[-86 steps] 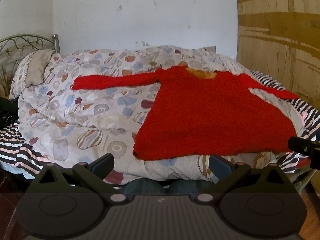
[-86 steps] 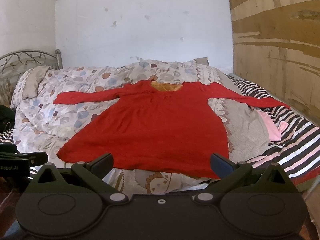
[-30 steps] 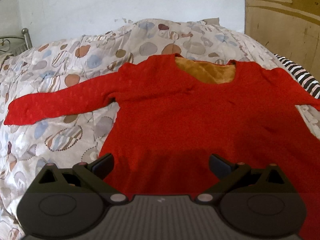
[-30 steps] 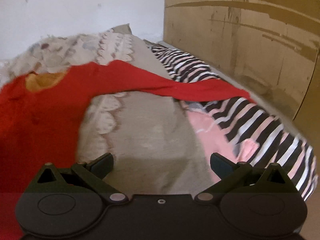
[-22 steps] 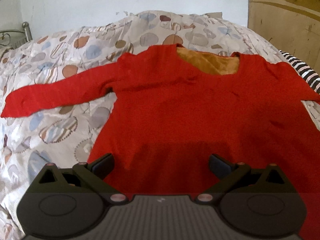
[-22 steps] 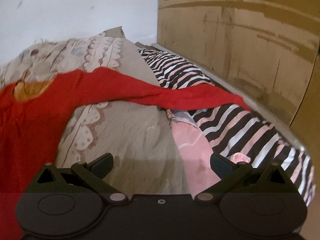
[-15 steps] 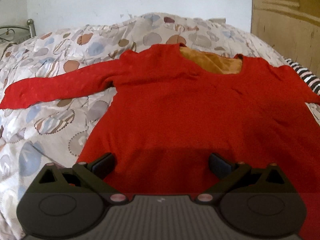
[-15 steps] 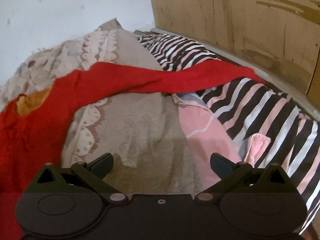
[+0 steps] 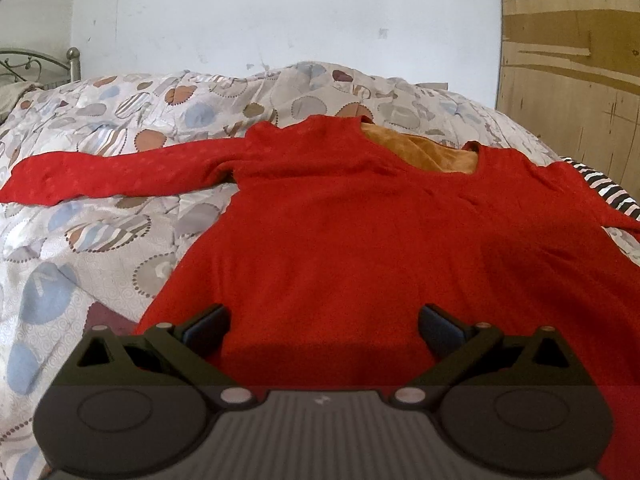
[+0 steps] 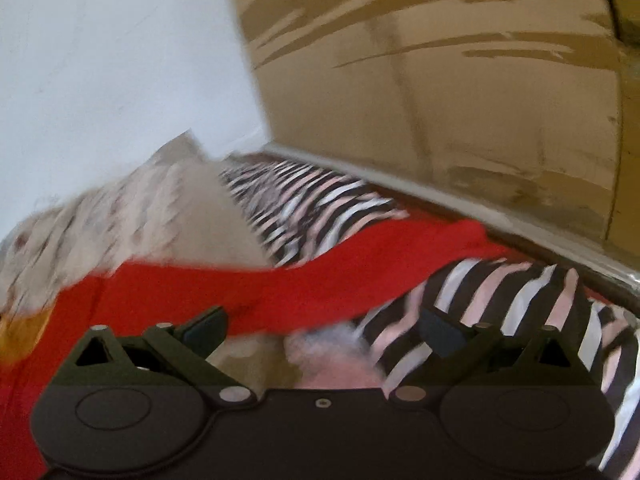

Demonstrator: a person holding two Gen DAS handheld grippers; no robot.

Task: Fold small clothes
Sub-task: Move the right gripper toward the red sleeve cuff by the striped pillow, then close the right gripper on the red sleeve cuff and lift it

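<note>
One red dress (image 9: 360, 240), spread on quilt (image 9: 100, 208)

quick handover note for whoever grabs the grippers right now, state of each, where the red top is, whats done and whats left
Left gripper: open, holding nothing, low over the hem end of the red top.
Right gripper: jaws wide and just starting to close, nothing gripped; its view is blurred, aimed at the top's right sleeve, which lies over the striped bedding.
The top lies face up and spread flat on the patterned duvet, both sleeves stretched out to the sides, orange lining showing at the neck.
Done: laid out only, no fold made.
Left: fold in both sleeves, then fold the body.
</note>
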